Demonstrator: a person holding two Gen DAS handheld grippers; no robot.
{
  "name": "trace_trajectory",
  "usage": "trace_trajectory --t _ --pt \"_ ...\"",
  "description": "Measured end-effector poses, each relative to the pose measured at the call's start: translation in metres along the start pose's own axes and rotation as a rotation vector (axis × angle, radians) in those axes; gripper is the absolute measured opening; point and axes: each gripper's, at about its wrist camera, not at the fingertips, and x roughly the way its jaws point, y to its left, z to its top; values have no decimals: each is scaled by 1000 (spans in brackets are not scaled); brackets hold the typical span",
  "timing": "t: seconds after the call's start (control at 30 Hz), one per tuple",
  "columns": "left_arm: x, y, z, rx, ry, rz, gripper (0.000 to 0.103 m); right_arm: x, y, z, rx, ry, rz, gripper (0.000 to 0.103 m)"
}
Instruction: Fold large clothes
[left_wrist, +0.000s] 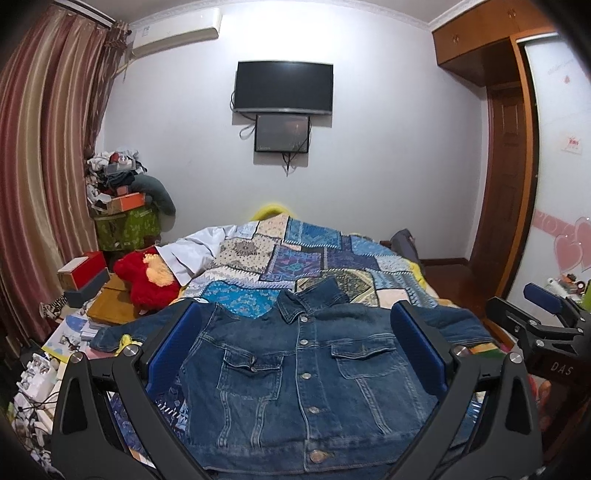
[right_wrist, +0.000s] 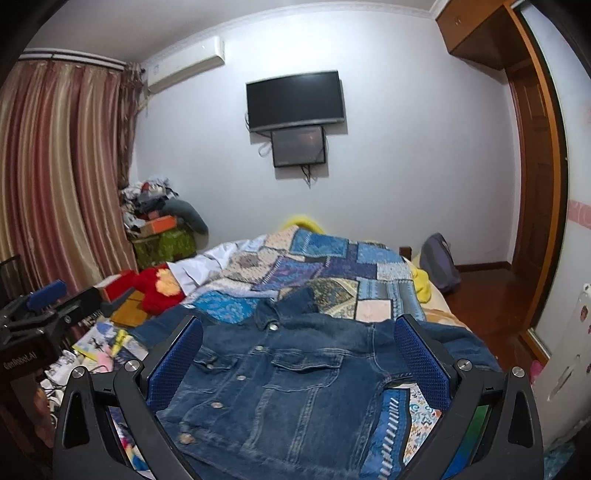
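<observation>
While hovering above the hem with jaws spread wide and holding nothing, left gripper (left_wrist: 295, 354) and right gripper (right_wrist: 295, 362) look straight along the denim jacket (left_wrist: 303, 373). Lies buttoned, front up, on the patchwork bedspread (left_wrist: 314, 254), long axis running away toward the collar (left_wrist: 299, 302), sleeves out sideways, one nearer each gripper.

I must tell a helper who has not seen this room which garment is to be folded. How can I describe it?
Find the bed with the blue patchwork quilt. On its near end lies a denim jacket, front up and buttoned. Unlike the red plush toy at the bedside, it is dark blue with metal buttons and two chest pockets.
</observation>
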Motion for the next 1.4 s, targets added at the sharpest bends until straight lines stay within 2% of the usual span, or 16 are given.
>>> trace_trajectory --t 0.17,0.33,0.47,0.57,0.7,0.87,0.93,1.0,1.03,1.13,1.17,1.23,1.27,1.3,1.33,1.4 --pt "55 5 6 13 61 22 103 54 -21 6 11 61 -31 103" --pt "127 16 13 26 153 0 103 119 -46 14 27 123 -34 103" --pt "198 28 16 59 276 -10 103 182 -66 24 -2 193 -23 103" --pt "260 38 14 60 402 -82 103 228 -79 29 -20 252 14 103" --pt "350 51 -8 65 627 -127 103 299 -100 27 1 391 81 103" --pt "434 64 -48 31 824 -109 103 392 -114 -2 104 616 160 103" --pt "454 67 -58 10 851 -119 102 424 -113 -18 134 698 191 103" --pt "471 68 -64 6 855 -124 92 453 -104 -34 130 755 222 102" --pt "480 67 -68 4 857 -138 90 461 -100 -39 121 769 231 102" --pt "502 64 -74 -15 865 -181 87 492 -83 -56 76 833 255 94" --pt "510 61 -77 -17 864 -187 81 498 -76 -59 55 846 273 92" --pt "521 57 -80 -18 865 -200 78 508 -61 -62 -9 845 297 87" --pt "525 54 -81 -19 857 -206 68 512 -53 -63 -51 839 295 77" --pt "528 52 -82 -24 856 -231 60 515 -48 -65 -91 833 274 61" --pt "532 51 -83 -31 865 -229 60 516 -45 -66 -125 824 248 53" --pt "536 49 -81 -34 848 -218 56 519 -38 -70 -191 803 248 40"
